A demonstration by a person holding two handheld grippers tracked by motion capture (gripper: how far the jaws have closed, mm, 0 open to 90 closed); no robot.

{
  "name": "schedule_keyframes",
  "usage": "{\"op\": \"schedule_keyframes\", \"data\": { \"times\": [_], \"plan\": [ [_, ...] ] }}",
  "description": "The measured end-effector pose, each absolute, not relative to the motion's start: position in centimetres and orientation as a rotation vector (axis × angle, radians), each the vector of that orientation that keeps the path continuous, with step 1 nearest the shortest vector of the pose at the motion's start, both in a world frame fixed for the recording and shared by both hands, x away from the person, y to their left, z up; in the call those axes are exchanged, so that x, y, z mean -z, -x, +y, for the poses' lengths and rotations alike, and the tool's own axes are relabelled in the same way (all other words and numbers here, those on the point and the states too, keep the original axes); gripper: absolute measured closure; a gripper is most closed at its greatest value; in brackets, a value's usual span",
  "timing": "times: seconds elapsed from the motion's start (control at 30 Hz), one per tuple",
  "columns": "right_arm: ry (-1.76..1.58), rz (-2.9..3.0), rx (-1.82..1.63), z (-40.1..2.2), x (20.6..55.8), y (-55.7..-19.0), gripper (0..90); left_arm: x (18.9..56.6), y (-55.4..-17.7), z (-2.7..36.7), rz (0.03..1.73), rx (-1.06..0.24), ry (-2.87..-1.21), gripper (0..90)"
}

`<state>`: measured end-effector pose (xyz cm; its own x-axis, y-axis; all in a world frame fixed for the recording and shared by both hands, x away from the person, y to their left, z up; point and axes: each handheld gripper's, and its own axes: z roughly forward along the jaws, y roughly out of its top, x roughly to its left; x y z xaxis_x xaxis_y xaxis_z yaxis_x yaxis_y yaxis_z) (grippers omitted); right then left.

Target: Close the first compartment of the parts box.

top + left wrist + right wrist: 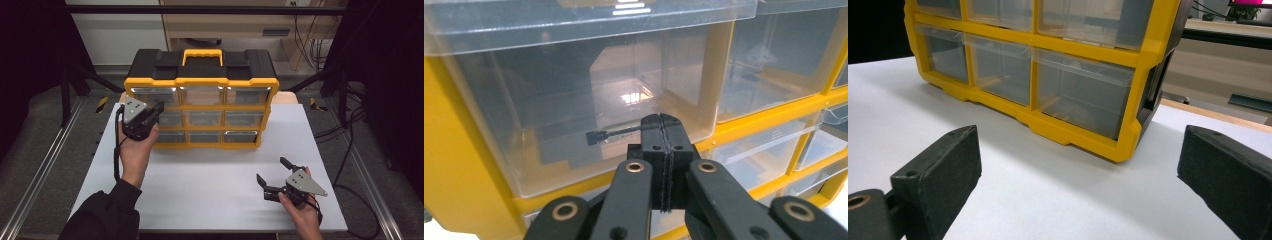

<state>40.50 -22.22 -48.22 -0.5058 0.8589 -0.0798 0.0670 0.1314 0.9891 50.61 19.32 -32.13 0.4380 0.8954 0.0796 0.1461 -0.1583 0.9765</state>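
The organizer (201, 102), a yellow-framed case with a black top and nine clear drawers in three rows, stands upright at the far middle of the white table (210, 185). The left gripper (156, 111) is up against the left column, its jaws pressed flat together right in front of the middle-left drawer (574, 110); from its own view nothing seems caught between the pads, though a thin dark rod shows just past the tips, and whether that lies inside the drawer or on it is hard to tell. The right gripper (272, 172) rests low on the table, well apart from the case, its jaws spread wide and empty, looking toward the bottom row. The drawer looks like thin, stiff, clear plastic: light, smooth and slippery on its flat face, likely to crack or flex if squeezed hard. The best hold is probably the lip along its top front edge, pinched gently and drawn straight out so it does not bind in the frame. The case itself seems light enough to slide when a drawer is pulled, so the free gripper could steady it.
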Motion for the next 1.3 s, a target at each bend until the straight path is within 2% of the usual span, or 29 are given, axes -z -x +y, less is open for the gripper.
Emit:
{"op": "schedule_keyframes", "data": {
  "times": [1.3],
  "plan": [
    [-0.913, 1.712, -1.445, -22.41, 48.30, -40.55, 4.1, 32.02, -51.51, 19.26, 0.940, -0.879, -1.624, 89.1]
  ]
}}
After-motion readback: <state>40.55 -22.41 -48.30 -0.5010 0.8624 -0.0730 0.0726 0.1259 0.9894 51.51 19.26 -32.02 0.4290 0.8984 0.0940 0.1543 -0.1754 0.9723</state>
